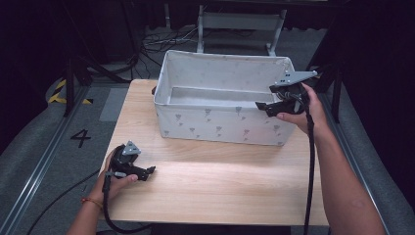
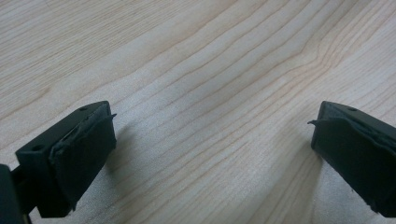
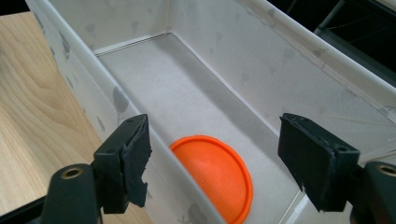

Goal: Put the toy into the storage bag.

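Both your grippers gape wide, empty: right gripper (image 1: pixel 280 99) poised over the bin (image 1: pixel 215 125) for the orange disc (image 3: pixel 215 175), left gripper (image 1: pixel 142 171) parked on the table (image 1: pixel 220 186).

Bin (image 1: pixel 220 120) at table's (image 1: pixel 220 191) far side, disc (image 3: pixel 215 175) inside bin

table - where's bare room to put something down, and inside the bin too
The table is bare across its near half, from the left gripper to the right edge, in front of the fabric bin. Inside the bin, the floor is free beyond the orange disc. It is crowded at the bin's right end, where the right gripper hangs open.
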### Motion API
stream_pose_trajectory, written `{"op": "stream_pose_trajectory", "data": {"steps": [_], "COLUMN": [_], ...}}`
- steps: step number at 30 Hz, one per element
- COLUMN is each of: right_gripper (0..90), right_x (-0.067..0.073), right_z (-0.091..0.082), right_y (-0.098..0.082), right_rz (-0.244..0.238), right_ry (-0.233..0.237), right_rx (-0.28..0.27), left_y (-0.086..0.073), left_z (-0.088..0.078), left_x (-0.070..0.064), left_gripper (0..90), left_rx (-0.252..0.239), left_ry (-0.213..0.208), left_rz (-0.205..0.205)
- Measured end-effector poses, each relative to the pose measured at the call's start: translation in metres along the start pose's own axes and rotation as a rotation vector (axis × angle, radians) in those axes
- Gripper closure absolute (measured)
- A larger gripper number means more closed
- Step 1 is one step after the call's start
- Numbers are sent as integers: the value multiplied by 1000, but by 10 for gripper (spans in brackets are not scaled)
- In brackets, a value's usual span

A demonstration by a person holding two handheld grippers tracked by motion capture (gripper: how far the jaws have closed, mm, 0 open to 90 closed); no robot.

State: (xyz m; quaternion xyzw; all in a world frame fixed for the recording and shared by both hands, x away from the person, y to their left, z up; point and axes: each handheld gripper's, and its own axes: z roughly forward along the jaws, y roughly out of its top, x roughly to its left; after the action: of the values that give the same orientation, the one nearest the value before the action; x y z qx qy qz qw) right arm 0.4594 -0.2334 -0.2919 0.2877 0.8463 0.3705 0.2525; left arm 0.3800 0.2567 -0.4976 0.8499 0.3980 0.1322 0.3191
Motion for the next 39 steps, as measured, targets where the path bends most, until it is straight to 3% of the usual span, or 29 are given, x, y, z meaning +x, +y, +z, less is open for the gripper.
{"op": "stream_pose_trajectory", "data": {"steps": [17, 28, 39], "right_gripper": [256, 254, 250], "right_x": [23, 40, 48], "right_z": [-34, -41, -44], "right_y": [-40, -74, -97], "right_rz": [-24, -62, -82], "right_ry": [16, -21, -38], "right_rx": [-83, -81, -48], "left_y": [0, 0, 0], "left_z": [0, 0, 0], "left_x": [0, 0, 0], "left_gripper": [2, 2, 2], "left_rx": [-3, -3, 0], "left_ry": [1, 2, 2], "left_rz": [-6, -3, -3]}}
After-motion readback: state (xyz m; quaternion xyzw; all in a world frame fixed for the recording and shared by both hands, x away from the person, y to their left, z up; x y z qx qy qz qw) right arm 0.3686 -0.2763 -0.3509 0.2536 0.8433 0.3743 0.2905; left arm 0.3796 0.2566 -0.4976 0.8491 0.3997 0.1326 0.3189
